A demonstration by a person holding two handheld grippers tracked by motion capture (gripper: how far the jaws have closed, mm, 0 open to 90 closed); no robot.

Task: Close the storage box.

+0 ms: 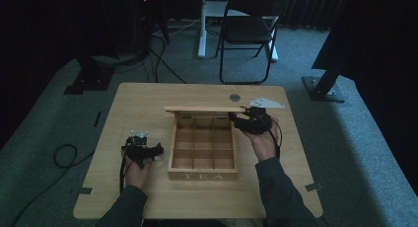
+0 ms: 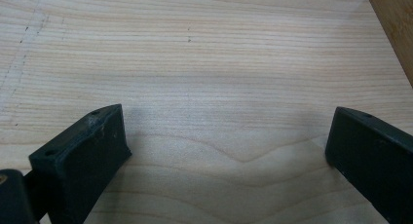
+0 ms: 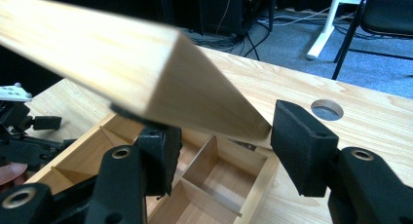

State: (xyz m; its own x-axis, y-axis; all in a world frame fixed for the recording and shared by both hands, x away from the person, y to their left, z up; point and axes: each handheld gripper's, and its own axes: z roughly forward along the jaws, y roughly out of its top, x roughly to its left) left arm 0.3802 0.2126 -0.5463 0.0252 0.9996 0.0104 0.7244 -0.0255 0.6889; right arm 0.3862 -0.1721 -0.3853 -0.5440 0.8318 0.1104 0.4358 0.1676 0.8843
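Wooden table [image 1: 148,103] carried everything; a round hole [image 1: 235,97] in its top sat just beyond the right gripper [image 1: 240,120]. Wooden tea box [image 1: 203,175], "TEA" on its near face, stood between the two grippers, nearer the right one, its divided compartments [image 1: 202,143] all exposed. Its lid [image 1: 204,109] was raised at the far edge, roughly upright, level with the right gripper. In the right gripper view the lid [image 3: 117,63] slanted across, its end corner sitting in the gap between the jaws. Jaws stood apart on either side of that corner; one jaw was under the lid's lower edge, the other just beside the corner, contact not clear. So the right was released, not clamped. Left gripper [image 1: 156,149] rested on the table just left of the box, held in the person's left hand [image 1: 138,170]. In its own view the left gripper [image 2: 226,136] was spread wide over bare wood, holding nothing, with the box's side [image 2: 394,29] at the far right edge.
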